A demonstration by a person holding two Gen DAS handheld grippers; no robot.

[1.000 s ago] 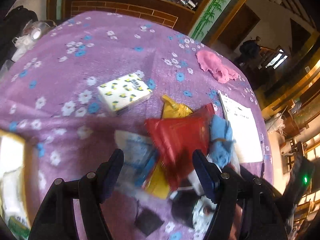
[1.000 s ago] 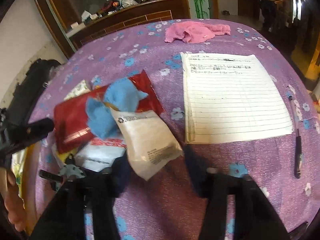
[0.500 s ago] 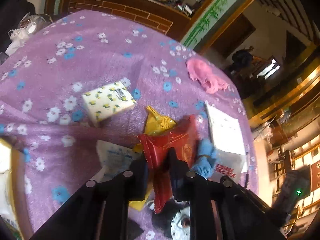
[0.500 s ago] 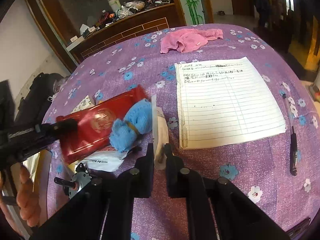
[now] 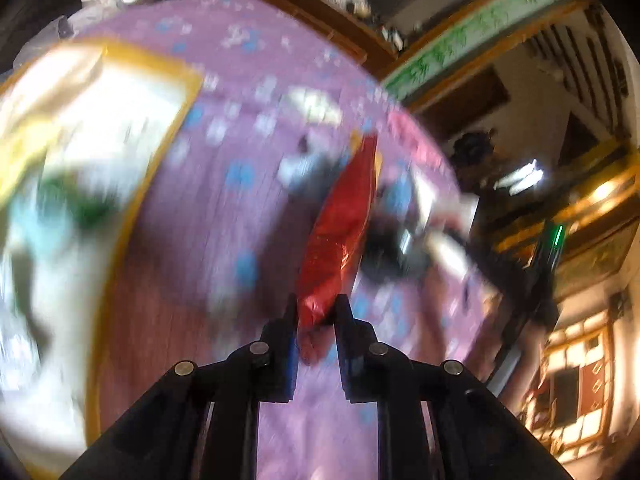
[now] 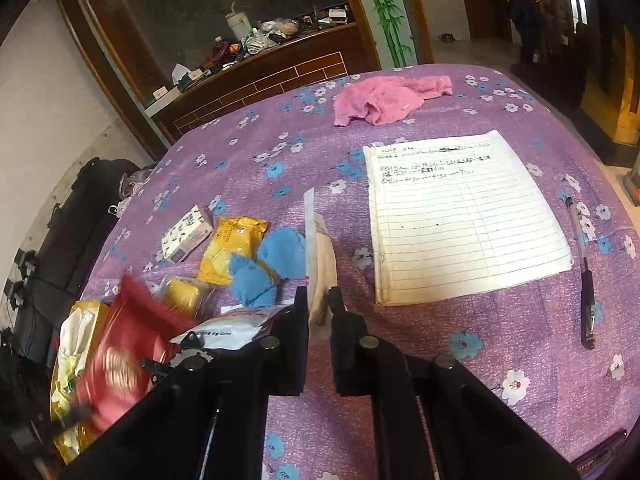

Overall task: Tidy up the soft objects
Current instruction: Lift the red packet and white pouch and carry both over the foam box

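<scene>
A red foil packet (image 5: 340,236) is clamped by one corner between the jaws of the left gripper (image 5: 316,316) and is carried clear of the purple flowered tablecloth (image 5: 248,208), toward a yellow-rimmed tray (image 5: 188,76) at the left edge of the table; that whole view is smeared by motion. In the right wrist view the same packet (image 6: 128,344) is seen blurred over the tray (image 6: 86,308), which already holds pale packaging. A thin white pouch (image 6: 320,264) is pinched edge-on by the right gripper (image 6: 319,300), whose jaws are pressed nearly together on it, just above the cloth. Left on the table are a blue cloth (image 6: 272,268), yellow packets (image 6: 232,248), a patterned tissue pack (image 6: 186,234), a pink cloth (image 6: 384,100), a lined notepad (image 6: 464,216) and a pen (image 6: 584,272).

The likeliest slip is judged to lie with the red packet: slick foil held by so small a corner could be flung loose by a fast swing. The pouch could twist free likewise.
</scene>
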